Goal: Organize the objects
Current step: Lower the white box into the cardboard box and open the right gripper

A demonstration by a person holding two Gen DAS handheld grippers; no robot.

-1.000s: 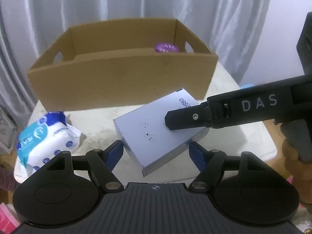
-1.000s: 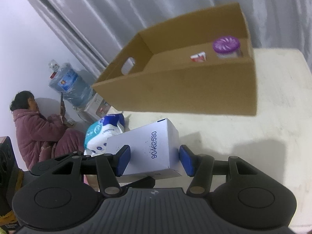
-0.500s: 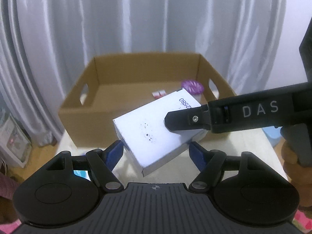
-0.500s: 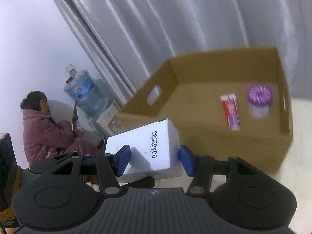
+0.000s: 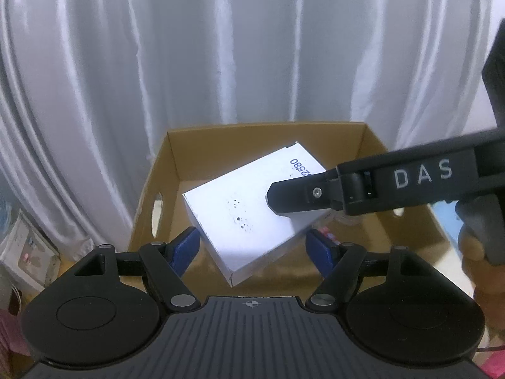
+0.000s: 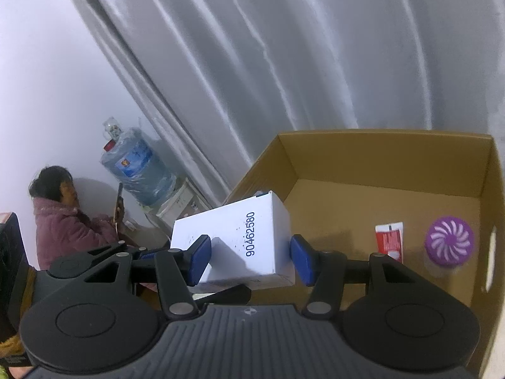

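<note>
A white box [image 5: 246, 218] printed with a blue number hangs tilted above the open cardboard box [image 5: 176, 158]. My left gripper [image 5: 252, 248] is shut on its near end, one blue pad against each side. In the right wrist view the same white box [image 6: 233, 240] sits between the blue pads of my right gripper [image 6: 251, 260], which is shut on it too. One black finger [image 5: 303, 194] of the right gripper lies across the box's top in the left wrist view. On the floor of the cardboard box [image 6: 378, 158] lie a red tube [image 6: 389, 241] and a purple-lidded jar [image 6: 449, 244].
A grey curtain [image 5: 221, 47] hangs close behind the cardboard box. To the left, a person in a pink coat [image 6: 63, 221] sits on the floor by a large water bottle [image 6: 139, 170]. A hand [image 5: 473, 246] grips the right tool's handle.
Both grippers have risen and moved forward with the white box, from above the table in front of the cardboard box to over its inside. The wipes pack and table have left view.
</note>
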